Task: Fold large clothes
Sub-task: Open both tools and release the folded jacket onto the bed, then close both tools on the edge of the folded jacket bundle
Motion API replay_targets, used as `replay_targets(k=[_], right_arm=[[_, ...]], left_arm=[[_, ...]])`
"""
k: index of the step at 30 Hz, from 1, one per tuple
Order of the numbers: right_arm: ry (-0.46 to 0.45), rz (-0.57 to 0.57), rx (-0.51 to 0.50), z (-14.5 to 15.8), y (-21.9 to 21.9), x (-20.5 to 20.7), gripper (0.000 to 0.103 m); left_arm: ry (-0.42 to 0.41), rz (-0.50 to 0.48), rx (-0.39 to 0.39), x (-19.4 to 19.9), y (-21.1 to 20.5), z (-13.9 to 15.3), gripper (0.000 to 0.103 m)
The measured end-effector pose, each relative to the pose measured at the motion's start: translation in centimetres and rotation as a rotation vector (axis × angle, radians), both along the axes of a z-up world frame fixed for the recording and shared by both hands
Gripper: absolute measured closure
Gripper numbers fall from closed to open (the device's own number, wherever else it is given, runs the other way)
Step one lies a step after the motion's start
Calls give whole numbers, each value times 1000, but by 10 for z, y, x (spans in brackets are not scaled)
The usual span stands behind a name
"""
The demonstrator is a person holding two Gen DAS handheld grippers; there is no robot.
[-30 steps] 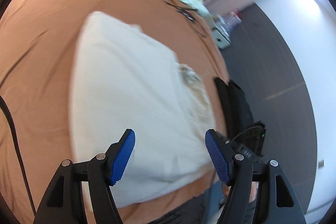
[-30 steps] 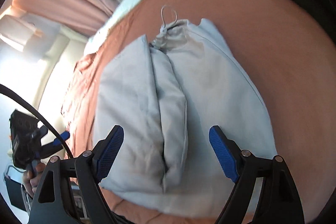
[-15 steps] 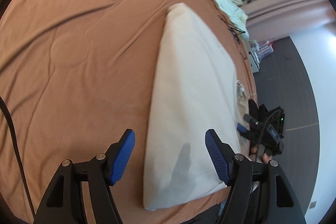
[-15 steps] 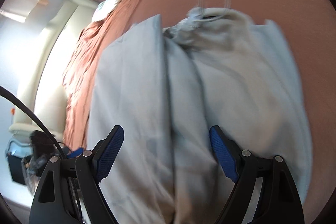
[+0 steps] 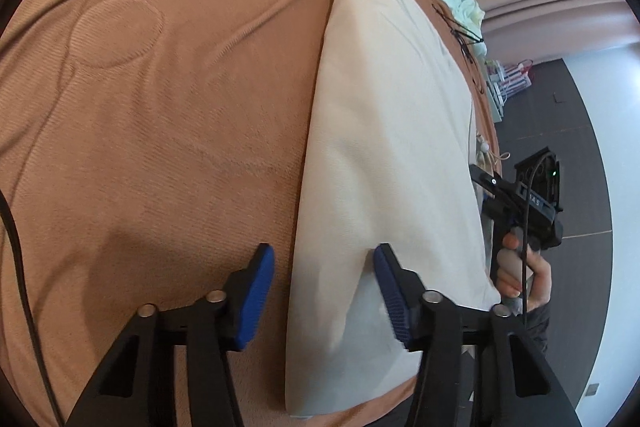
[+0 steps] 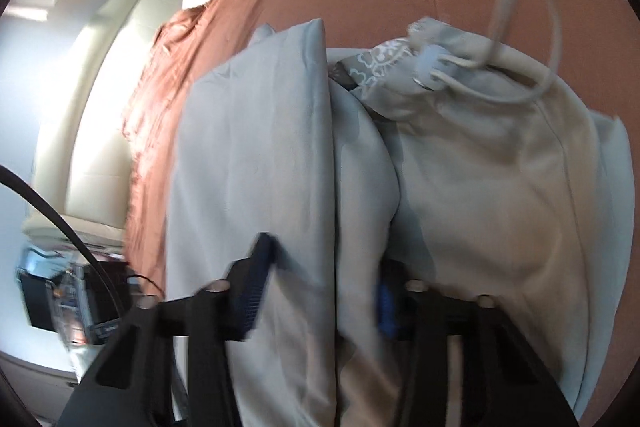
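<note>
Left wrist: garment (image 5: 384, 155) edge btwn closing left gripper (image 5: 324, 291) jaws, open bedspread (image 5: 160, 115) left.

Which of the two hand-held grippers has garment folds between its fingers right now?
The right hand-held gripper: its jaws, just closing, straddle the folded layers of the pale garment. The left hand-held gripper only straddles the garment's flat edge.

text: white letters, partly legible, ending "AS" | on: black body of right tool (image 5: 536, 203), right of the folded garment (image 5: 392, 155) | other readable text: none | right wrist view: none legible
</note>
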State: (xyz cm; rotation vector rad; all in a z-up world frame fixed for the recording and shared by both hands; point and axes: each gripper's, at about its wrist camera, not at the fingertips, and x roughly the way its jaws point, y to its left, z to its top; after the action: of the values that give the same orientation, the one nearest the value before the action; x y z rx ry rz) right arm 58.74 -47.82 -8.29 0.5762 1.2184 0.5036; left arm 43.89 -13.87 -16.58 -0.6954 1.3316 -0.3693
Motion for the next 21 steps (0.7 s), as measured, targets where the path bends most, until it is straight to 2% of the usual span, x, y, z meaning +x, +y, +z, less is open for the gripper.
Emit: replay_targets(k=[1, 4, 8, 13, 18, 21], right_arm=[[-12, 2, -17, 2, 3, 0, 84], [-71, 0, -90, 20, 9, -13, 97], [-179, -9, -210, 57, 23, -38, 99], [-263, -43, -285, 94, 27, -70, 100], [-286, -92, -337, 103, 20, -100, 100], [-261, -137, -341, 91, 14, -111, 100]], left_arm=[[-1, -3, -4, 0, -1, 0, 56], [-6, -19, -2, 1, -3, 2, 62], [-21, -53, 16, 2, -10, 10, 70], [-52, -91, 17, 3, -20, 24, 71], [-85, -146, 12, 4, -34, 36, 71], [-101, -187, -15, 6, -46, 44, 71]])
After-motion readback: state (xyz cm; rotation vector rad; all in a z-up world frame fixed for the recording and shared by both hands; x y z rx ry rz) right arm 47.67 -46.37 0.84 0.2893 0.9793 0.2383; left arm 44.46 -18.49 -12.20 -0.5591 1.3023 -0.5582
